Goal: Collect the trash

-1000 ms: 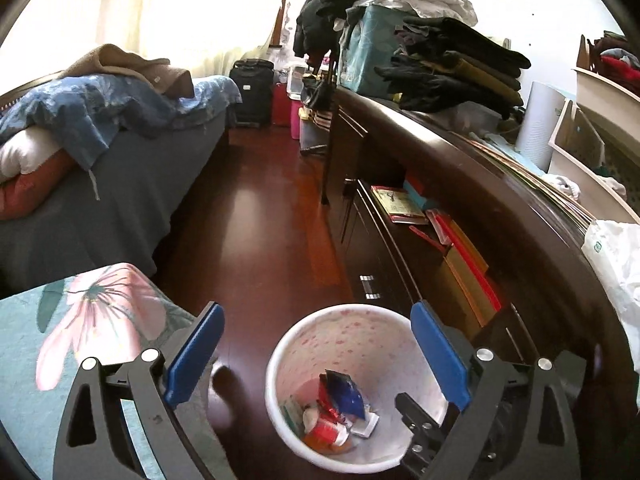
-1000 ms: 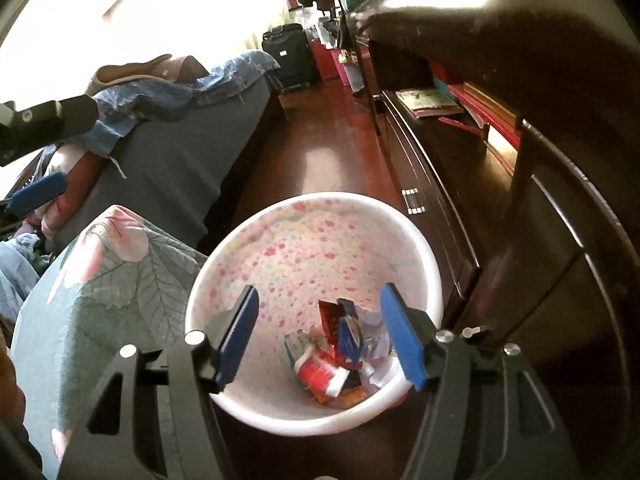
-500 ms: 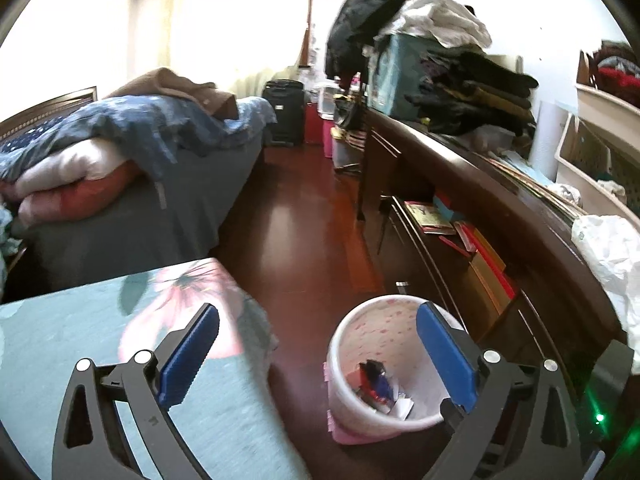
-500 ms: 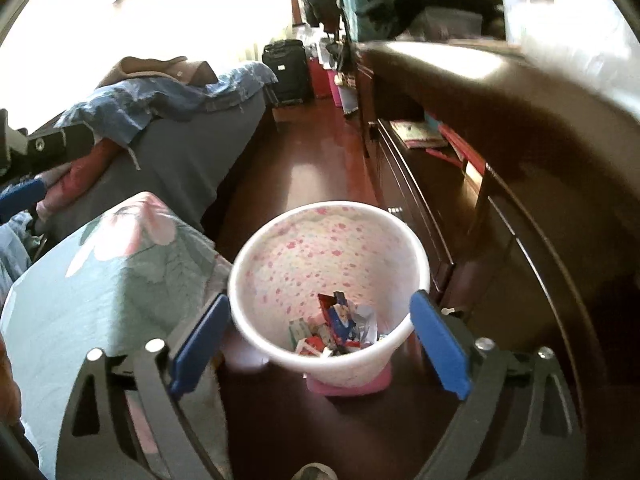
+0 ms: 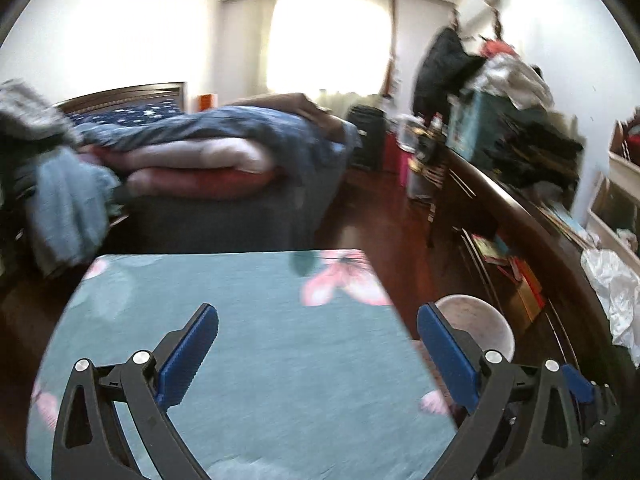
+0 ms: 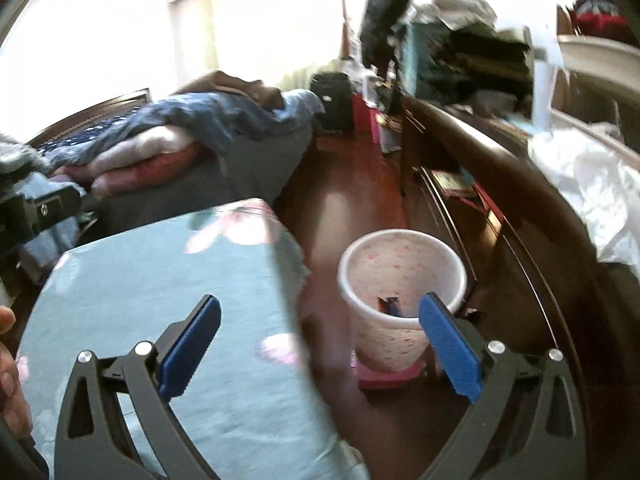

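Right wrist view: your right tool (image 6: 318,344) spread wide, empty, over floor. Trash bin (image 6: 400,280) at 1 o'clock, wrappers inside, parked against dresser (image 6: 520,216) for reach. Left tool (image 5: 316,354) also gaping, empty, above floral tabletop (image 5: 248,320); no trash visible there.

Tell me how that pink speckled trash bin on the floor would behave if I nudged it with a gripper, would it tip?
The trash bin looks apt to tip: it is tall, narrowing toward its base. It seems light, since only a few wrappers show deep inside, so a high push would likely topple it. The polished wood floor looks smooth, so a low push might slide it instead.
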A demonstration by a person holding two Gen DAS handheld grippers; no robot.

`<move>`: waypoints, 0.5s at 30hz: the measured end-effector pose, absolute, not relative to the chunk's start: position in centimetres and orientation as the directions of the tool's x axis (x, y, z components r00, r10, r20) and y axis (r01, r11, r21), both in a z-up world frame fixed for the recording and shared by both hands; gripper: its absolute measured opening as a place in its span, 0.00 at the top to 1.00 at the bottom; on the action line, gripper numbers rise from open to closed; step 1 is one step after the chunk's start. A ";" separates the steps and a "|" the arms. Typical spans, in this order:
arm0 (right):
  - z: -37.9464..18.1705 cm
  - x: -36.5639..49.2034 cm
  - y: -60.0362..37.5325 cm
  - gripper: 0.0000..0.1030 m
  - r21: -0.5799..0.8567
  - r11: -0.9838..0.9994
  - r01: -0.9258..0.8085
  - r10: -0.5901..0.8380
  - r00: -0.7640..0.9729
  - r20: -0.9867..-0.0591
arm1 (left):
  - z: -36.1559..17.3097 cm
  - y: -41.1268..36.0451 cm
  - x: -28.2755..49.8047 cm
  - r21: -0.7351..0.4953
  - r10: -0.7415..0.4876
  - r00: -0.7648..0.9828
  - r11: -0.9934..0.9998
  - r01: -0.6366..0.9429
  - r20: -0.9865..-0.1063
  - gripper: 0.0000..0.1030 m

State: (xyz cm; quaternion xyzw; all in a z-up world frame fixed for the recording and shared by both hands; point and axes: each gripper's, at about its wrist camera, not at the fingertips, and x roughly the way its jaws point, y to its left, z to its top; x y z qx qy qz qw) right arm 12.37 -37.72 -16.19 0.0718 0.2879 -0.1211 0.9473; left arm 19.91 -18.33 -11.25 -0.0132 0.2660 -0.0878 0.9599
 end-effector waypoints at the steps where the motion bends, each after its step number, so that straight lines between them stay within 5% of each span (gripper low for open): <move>1: -15.7 11.9 -36.7 0.04 0.065 0.965 0.256 -0.177 0.811 -0.558 | -10.9 -16.6 18.8 -0.079 -0.153 0.854 0.988 0.132 -0.497 0.04; 15: -9.8 3.8 -22.8 0.04 0.052 0.998 -0.034 0.054 0.886 -0.461 | -7.5 -3.7 6.5 -0.066 0.061 0.913 0.993 -0.096 -0.404 0.04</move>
